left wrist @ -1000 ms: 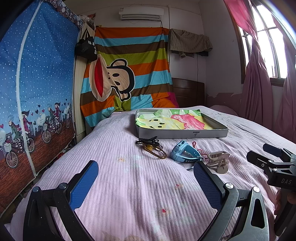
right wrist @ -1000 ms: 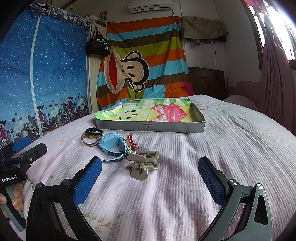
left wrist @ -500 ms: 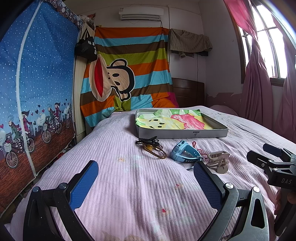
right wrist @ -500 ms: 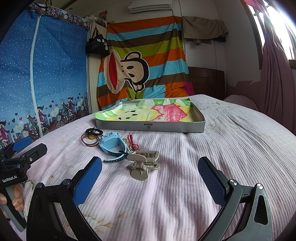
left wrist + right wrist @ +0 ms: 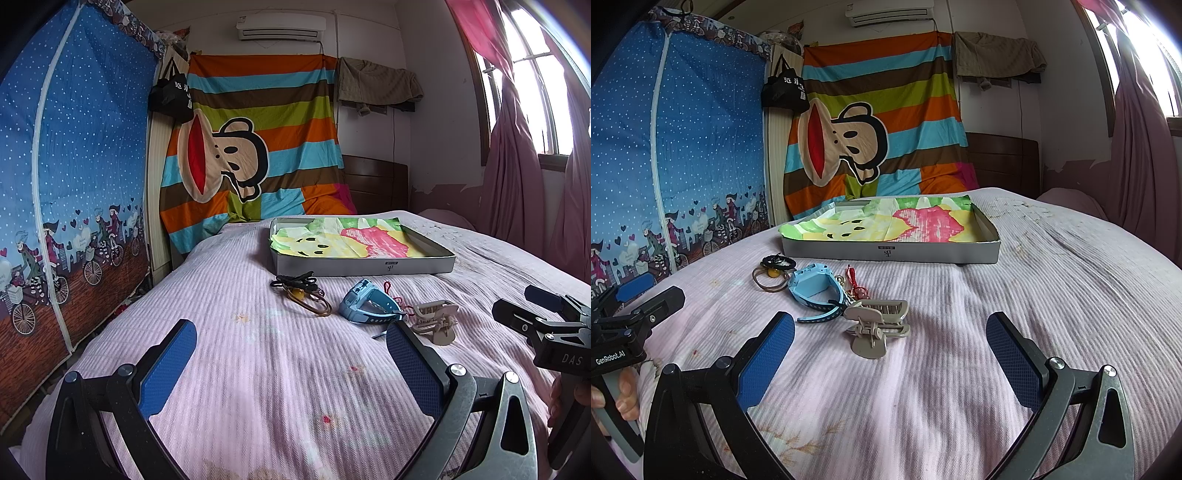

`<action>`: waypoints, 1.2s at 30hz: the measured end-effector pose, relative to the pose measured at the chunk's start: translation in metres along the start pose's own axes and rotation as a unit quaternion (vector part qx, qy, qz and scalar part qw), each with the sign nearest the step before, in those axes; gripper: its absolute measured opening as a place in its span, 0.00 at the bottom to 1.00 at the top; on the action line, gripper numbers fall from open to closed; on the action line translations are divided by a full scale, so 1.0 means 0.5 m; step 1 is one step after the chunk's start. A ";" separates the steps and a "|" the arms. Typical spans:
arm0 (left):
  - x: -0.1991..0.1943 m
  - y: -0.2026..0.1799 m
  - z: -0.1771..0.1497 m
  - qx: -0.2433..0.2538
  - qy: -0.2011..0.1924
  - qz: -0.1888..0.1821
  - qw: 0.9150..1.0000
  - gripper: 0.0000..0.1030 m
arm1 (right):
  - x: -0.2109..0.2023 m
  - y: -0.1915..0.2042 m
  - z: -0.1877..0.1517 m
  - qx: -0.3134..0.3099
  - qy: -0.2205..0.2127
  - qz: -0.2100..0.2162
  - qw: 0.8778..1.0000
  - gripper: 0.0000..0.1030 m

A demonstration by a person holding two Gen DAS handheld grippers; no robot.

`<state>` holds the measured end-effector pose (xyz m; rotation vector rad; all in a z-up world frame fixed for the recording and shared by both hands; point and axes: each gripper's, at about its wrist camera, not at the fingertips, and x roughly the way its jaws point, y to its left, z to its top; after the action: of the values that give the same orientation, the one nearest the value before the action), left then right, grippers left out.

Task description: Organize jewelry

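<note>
Bedspread (image 5: pixel 1015 332), pale pink ribbed cotton, fills the lower half of both views and is soft and uneven; anything pressed into it will sink, so a pinch may gather cloth along with the item.

The shallow grey cardboard tray (image 5: pixel 886 254), lined with a crumpled yellow, green and pink printed cloth, sits at mid-frame beyond the items and holds none of them. Nothing has yet been sorted, in my judgement. The loose lining could snag a pad on release.

The right gripper (image 5: pixel 890 354), blue-padded, is spread wide and empty at the bottom of its own view. The left gripper (image 5: pixel 291 365) is likewise spread wide and holds nothing.

The sky-blue plastic child's watch (image 5: pixel 816 288) lies left of centre in the right wrist view, its strap end trailing toward the near left pad. A red corded charm (image 5: pixel 854 282) touches it on the right; lifting one may drag the other.

The beige plastic claw hair clip (image 5: pixel 877 325) lies nearest, just ahead of the right gripper. Its sprung, rounded shape could squirt out of a poorly centred pinch.

Black and amber elastic hair ties (image 5: pixel 774 271) lie overlapped on the far left; they may come up as a clump.
</note>
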<state>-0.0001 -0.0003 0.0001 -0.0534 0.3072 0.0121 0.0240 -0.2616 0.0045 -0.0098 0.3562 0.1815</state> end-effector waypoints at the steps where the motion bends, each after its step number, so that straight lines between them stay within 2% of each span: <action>1: 0.000 0.000 0.000 0.000 0.000 0.000 1.000 1.00 | 0.000 0.000 0.000 0.000 0.000 0.000 1.000 0.99; 27: 0.000 0.002 0.002 -0.001 -0.002 -0.003 1.000 1.00 | -0.004 -0.006 0.005 0.005 -0.007 0.000 1.000 0.99; 33: -0.005 -0.003 0.026 0.012 -0.015 0.004 1.000 1.00 | -0.007 -0.014 0.028 0.006 -0.022 0.000 1.000 0.99; 36: -0.005 -0.011 0.041 0.014 -0.009 -0.005 1.000 1.00 | -0.002 -0.023 0.039 0.005 -0.025 -0.005 1.000 0.99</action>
<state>0.0040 -0.0047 0.0207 -0.0278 0.2894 -0.0007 0.0319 -0.2722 0.0230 0.0029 0.3066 0.1699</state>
